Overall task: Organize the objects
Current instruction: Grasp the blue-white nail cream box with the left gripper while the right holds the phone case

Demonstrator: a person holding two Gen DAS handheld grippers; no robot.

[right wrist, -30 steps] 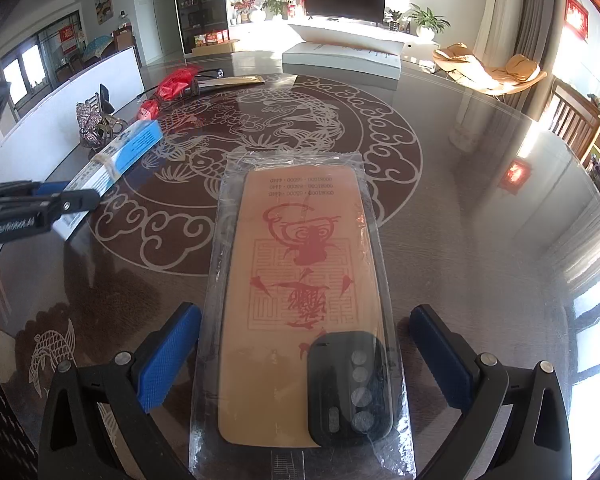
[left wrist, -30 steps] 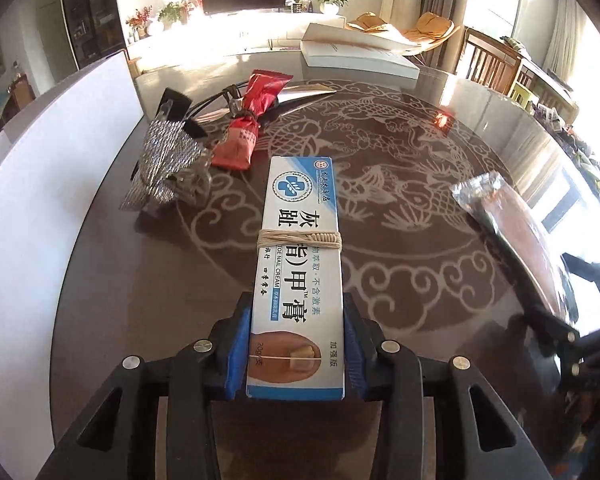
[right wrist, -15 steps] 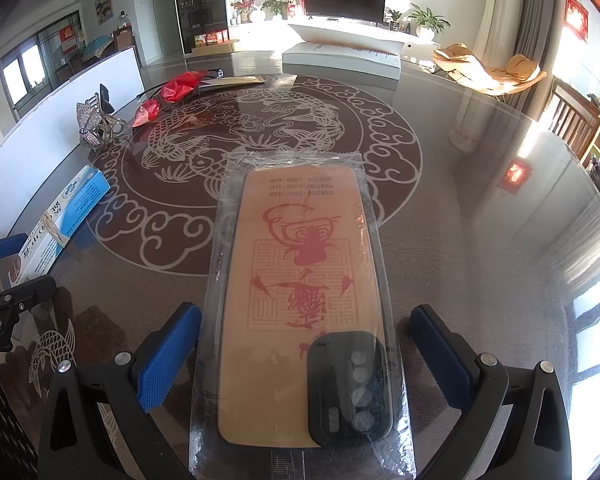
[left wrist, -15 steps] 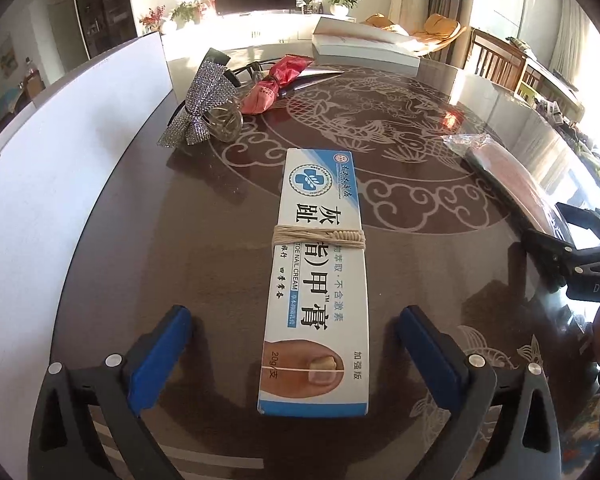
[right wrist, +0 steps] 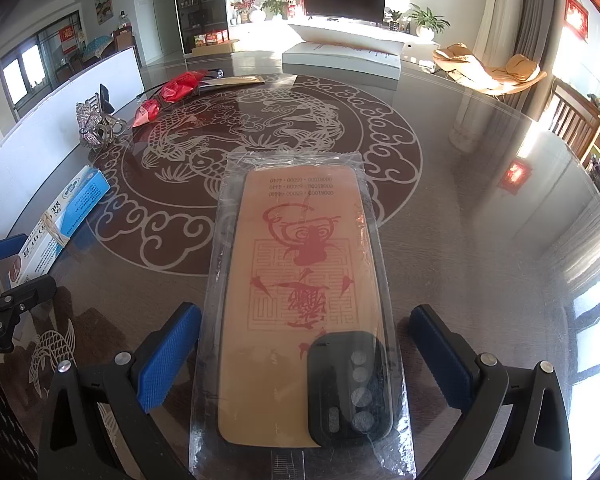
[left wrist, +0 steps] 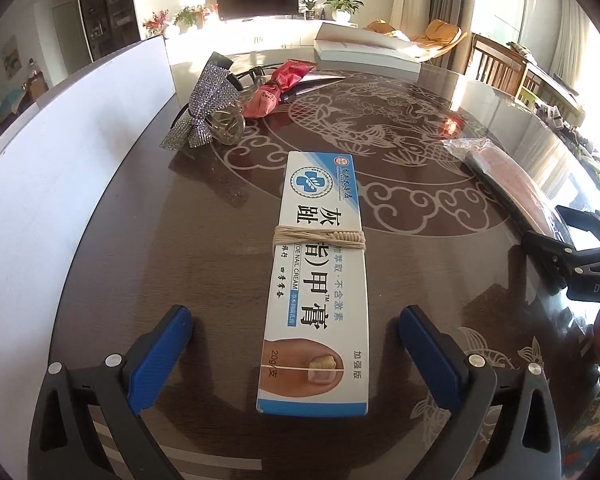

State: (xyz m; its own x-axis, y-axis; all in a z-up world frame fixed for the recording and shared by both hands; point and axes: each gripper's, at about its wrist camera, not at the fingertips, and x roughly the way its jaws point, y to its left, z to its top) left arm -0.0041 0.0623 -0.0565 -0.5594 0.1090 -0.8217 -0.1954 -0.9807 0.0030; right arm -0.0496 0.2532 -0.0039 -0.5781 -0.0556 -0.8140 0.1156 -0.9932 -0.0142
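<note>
Item 1, left gripper (left wrist: 294,354): your jaws stand wide apart, the nail cream box (left wrist: 318,276) lying free on the table (left wrist: 180,240) between them, pointing to 12 o'clock. Placement looks finished.

Item 2, right gripper (right wrist: 304,354): fingers spread, bagged phone case (right wrist: 300,300) between, untouched. Next, you likely close squarely on its long edges.

phone case bag (right wrist: 296,320) cut off at bottom edge, tiny serial print on it unreadable, far shelves blurred
</note>
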